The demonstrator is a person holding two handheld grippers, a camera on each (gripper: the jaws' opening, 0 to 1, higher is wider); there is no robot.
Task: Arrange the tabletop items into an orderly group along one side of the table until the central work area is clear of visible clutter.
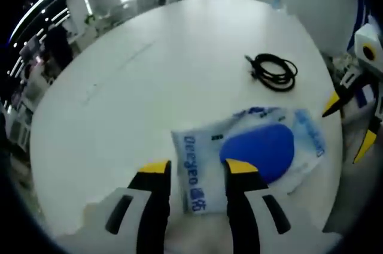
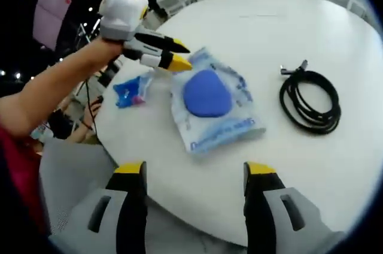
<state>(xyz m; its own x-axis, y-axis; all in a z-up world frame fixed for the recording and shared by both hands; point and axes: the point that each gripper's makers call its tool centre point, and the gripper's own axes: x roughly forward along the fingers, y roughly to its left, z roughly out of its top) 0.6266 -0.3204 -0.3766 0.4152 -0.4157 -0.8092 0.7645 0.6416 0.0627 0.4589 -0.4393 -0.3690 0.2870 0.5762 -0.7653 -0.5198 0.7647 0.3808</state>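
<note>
A clear plastic bag [image 1: 251, 149] printed in blue, with a round blue item inside, lies on the white round table [image 1: 149, 86]. My left gripper [image 1: 199, 167] is open, its yellow tips on either side of the bag's near edge. In the right gripper view the same bag [image 2: 209, 101] lies mid-table, and the left gripper [image 2: 181, 56] reaches its far-left corner. A coiled black cable [image 1: 274, 71] rests beyond the bag, and the cable [image 2: 311, 101] lies to the bag's right in that view. My right gripper [image 2: 195, 169] is open over the table's near edge, holding nothing.
A small blue packet [image 2: 130, 92] lies near the table's edge beside the bag, under the left gripper. The right gripper [image 1: 347, 125] shows past the table's right rim. A person's arm [image 2: 54, 92] comes in from the left. Office desks and chairs stand beyond the table.
</note>
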